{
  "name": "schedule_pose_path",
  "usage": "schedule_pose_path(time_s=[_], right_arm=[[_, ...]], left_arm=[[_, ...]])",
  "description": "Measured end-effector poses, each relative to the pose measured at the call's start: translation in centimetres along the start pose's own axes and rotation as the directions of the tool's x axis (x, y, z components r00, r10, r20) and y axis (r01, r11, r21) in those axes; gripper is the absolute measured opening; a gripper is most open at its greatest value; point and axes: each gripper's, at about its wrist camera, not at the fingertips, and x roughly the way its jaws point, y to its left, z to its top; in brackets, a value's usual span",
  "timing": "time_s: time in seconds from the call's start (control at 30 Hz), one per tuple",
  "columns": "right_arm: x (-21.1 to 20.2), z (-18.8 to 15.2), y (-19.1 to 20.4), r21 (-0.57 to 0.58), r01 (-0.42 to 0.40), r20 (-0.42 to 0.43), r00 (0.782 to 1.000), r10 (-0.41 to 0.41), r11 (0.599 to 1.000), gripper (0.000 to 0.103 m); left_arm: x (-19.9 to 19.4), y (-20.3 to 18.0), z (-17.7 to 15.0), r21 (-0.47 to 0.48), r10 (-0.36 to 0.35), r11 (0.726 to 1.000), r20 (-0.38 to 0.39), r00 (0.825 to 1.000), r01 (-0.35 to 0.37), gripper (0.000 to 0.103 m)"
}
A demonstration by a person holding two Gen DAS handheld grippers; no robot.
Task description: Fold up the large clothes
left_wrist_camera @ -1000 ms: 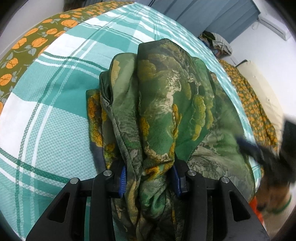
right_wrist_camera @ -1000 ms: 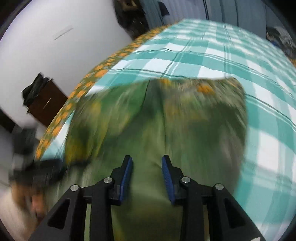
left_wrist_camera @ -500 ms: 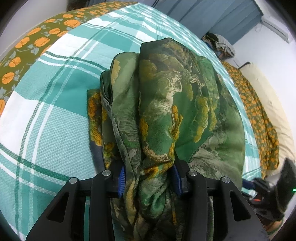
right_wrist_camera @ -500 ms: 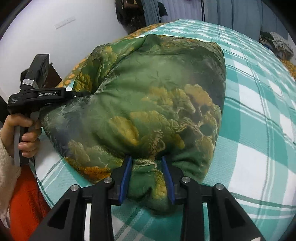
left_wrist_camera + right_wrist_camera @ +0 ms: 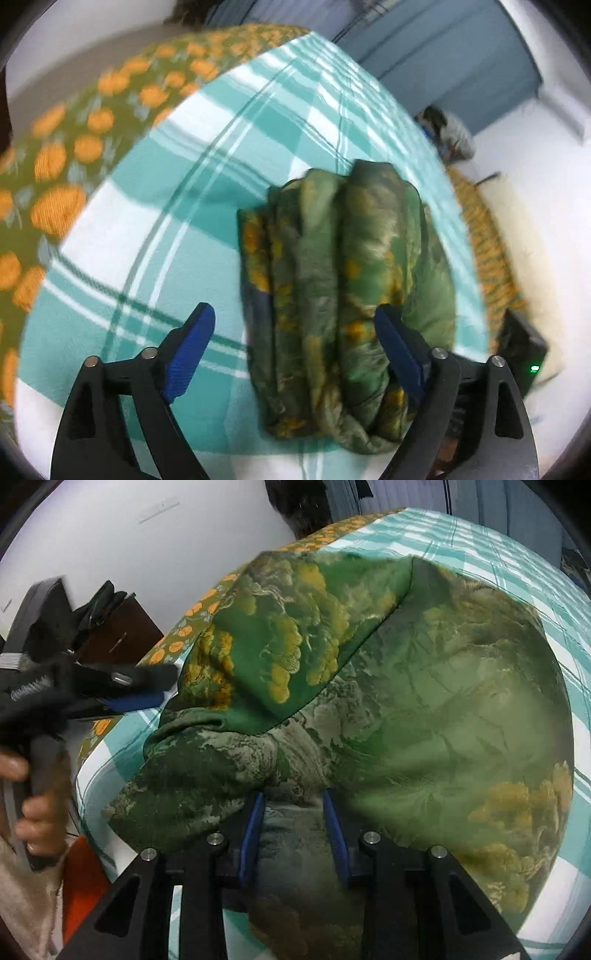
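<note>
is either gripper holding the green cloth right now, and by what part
The right gripper is shut on a bunched fold at the near edge of the green cloth. The left gripper has just opened and holds nothing.

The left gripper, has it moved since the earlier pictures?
Yes. The left gripper has backed away from the green cloth lying on the checked bedspread; its jaws have just opened and no longer pinch the cloth.

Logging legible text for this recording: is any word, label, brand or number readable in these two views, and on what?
None readable.
Black left gripper, seen from the right wrist: any marking on its body is motion-blurred.
Green and gold patterned garment and teal checked bedsheet: patterns only, no lettering.
</note>
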Motion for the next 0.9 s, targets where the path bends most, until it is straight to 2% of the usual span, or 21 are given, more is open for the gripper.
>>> schedule_pose_path(time_s=[0.07, 0.13, 0.2, 0.23, 0.3, 0.33, 0.4, 0.43, 0.47, 0.5, 0.57, 0.6, 0.63, 0.7, 0.73, 0.87, 0.9], right_arm=[[-0.2, -0.1, -0.1, 0.001, -0.001, 0.0, 1.0, 0.001, 1.0, 0.034], [-0.2, -0.1, -0.2, -0.004, 0.002, 0.0, 1.0, -0.002, 1.0, 0.034], [-0.3, 0.1, -0.3, -0.003, 0.005, 0.001, 1.0, -0.005, 1.0, 0.034], [-0.4, 0.1, -0.5, -0.004, 0.007, 0.002, 1.0, -0.007, 1.0, 0.034], [-0.4, -0.2, -0.2, -0.001, 0.007, 0.008, 1.0, -0.007, 1.0, 0.034], [-0.3, -0.3, 0.1, -0.005, 0.008, 0.01, 1.0, -0.008, 1.0, 0.034], [-0.2, -0.3, 0.1, -0.007, 0.011, 0.013, 1.0, -0.011, 1.0, 0.034], [0.0, -0.4, 0.0, -0.007, 0.012, 0.013, 1.0, -0.012, 1.0, 0.034], [-0.1, -0.5, 0.0, -0.008, 0.016, 0.015, 1.0, -0.016, 1.0, 0.034], [-0.1, -0.6, 0.1, -0.01, 0.02, 0.017, 1.0, -0.02, 1.0, 0.034], [0.0, -0.7, 0.4, -0.015, 0.03, 0.022, 0.999, -0.03, 0.999, 0.034], [0.1, -0.8, 0.6, -0.019, 0.037, 0.025, 0.999, -0.036, 0.999, 0.034], [0.2, -1.0, 0.8, -0.028, 0.049, 0.031, 0.998, -0.048, 0.998, 0.034], [0.2, -1.2, 1.3, -0.04, 0.059, 0.041, 0.998, -0.058, 0.997, 0.034], [0.0, -1.3, 1.4, -0.042, 0.059, 0.045, 0.997, -0.058, 0.997, 0.034], [-3.5, -2.5, 1.4, -0.041, 0.033, 0.109, 0.994, -0.029, 0.999, 0.035], [-5.2, -3.2, 0.7, -0.023, 0.024, 0.143, 0.99, -0.021, 0.999, 0.045]], left_arm=[[1.2, 1.9, -0.1, -0.067, -0.062, 0.996, -0.031, 0.998, 0.06, 0.089], [3.5, 3.2, -0.3, -0.136, -0.172, 0.978, -0.071, 0.983, 0.162, 0.089], [5.5, 4.2, -0.6, -0.221, -0.303, 0.934, -0.077, 0.95, 0.28, 0.092], [6.4, 4.9, -0.7, -0.278, -0.386, 0.892, -0.059, 0.921, 0.356, 0.094], [7.4, 6.0, -0.8, -0.346, -0.476, 0.824, 0.004, 0.879, 0.448, 0.096], [7.5, 6.0, -0.7, -0.357, -0.501, 0.803, 0.03, 0.865, 0.477, 0.099], [7.6, 5.4, -0.5, -0.348, -0.522, 0.791, 0.044, 0.852, 0.503, 0.101], [7.6, 4.5, -0.4, -0.317, -0.519, 0.806, 0.032, 0.854, 0.501, 0.101], [7.5, 3.5, -0.1, -0.271, -0.492, 0.836, 0.013, 0.871, 0.476, 0.101], [7.4, 1.7, 0.2, -0.189, -0.438, 0.885, -0.025, 0.898, 0.426, 0.102], [7.7, -1.1, 0.9, -0.061, -0.33, 0.944, -0.087, 0.94, 0.326, 0.102], [8.1, -2.1, 1.1, -0.018, -0.282, 0.959, -0.109, 0.953, 0.282, 0.102], [8.8, -3.4, 1.5, 0.036, -0.203, 0.977, -0.143, 0.969, 0.21, 0.102], [10.4, -5.0, 1.9, 0.101, -0.071, 0.991, -0.195, 0.978, 0.092, 0.1], [11.1, -5.6, 2.1, 0.134, -0.013, 0.99, -0.214, 0.977, 0.043, 0.1], [11.6, -6.1, 3.0, 0.146, 0.018, 0.989, -0.234, 0.972, 0.017, 0.1], [11.8, -6.2, 3.1, 0.154, 0.021, 0.988, -0.236, 0.971, 0.017, 0.1]])
